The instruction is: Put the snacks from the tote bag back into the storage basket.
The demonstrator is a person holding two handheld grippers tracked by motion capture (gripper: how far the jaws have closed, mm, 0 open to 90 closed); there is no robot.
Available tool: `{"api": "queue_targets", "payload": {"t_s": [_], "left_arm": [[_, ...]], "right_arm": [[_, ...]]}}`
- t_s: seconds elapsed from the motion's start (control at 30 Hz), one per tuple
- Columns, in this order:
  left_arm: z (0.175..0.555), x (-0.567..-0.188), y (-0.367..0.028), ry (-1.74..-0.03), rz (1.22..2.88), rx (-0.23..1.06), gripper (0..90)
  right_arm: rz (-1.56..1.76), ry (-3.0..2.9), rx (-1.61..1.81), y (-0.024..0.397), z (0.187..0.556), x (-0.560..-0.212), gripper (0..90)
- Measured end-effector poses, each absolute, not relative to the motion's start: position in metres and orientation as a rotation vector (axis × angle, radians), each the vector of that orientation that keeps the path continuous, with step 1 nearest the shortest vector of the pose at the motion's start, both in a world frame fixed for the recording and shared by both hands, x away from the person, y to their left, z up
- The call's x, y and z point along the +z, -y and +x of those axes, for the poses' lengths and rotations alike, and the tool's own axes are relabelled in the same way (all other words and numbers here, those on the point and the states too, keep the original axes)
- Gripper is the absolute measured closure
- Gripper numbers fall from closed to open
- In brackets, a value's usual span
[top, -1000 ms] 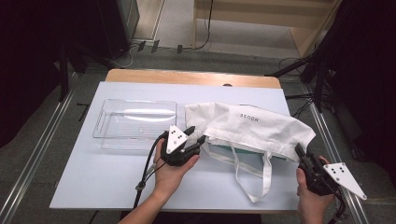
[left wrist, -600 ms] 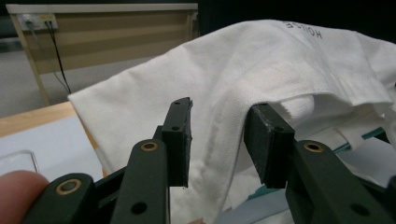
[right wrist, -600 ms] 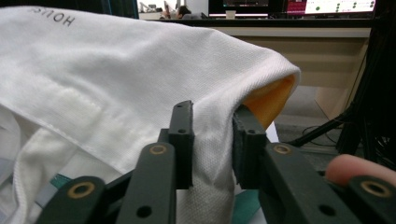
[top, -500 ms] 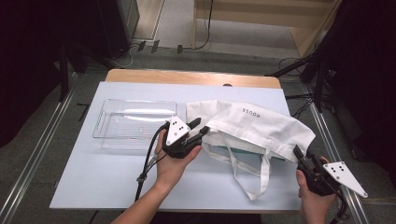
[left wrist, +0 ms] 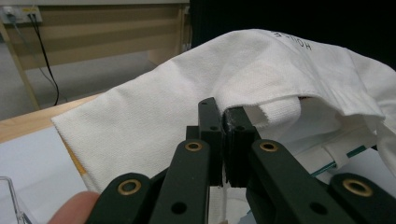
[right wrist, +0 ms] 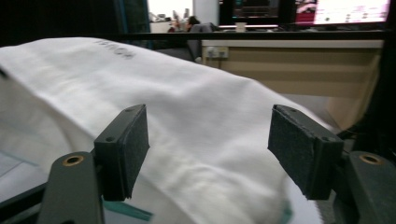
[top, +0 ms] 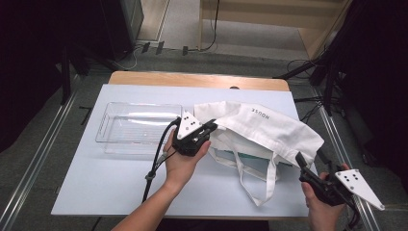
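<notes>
Pale blue table (top: pixel 96 192), wooden far edge, grey floor (top: pixel 38 144) around.

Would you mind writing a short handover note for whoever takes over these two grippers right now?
Left gripper: jaws have just closed and are shut on the upper edge of the white tote bag at its mouth, holding it lifted.
Right gripper: jaws have just opened; they stand apart near the bag's far corner, gripping nothing.
Things: bag lies on the white table, straps hanging toward the person; clear tray beside it, empty.
Done: the bag's mouth is gripped on one side.
Left: probably gripping the other side to open the bag.
</notes>
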State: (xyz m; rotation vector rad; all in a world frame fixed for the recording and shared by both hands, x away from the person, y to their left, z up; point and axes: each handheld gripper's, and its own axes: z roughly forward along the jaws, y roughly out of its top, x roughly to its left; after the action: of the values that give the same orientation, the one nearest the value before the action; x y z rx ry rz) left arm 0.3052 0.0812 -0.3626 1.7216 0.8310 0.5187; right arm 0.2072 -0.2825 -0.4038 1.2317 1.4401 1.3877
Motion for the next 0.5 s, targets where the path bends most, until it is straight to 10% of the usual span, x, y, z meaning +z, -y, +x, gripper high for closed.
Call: {"api": "queue_targets", "payload": {"t_s": [0.5], "left_arm": [[0.300, -0.357, -0.083, -0.824, 1.695, 0.462, 90.0]], "right_arm": [[1.267, -1.546, 1.104, 0.209, 0.236, -0.415, 20.8]]}}
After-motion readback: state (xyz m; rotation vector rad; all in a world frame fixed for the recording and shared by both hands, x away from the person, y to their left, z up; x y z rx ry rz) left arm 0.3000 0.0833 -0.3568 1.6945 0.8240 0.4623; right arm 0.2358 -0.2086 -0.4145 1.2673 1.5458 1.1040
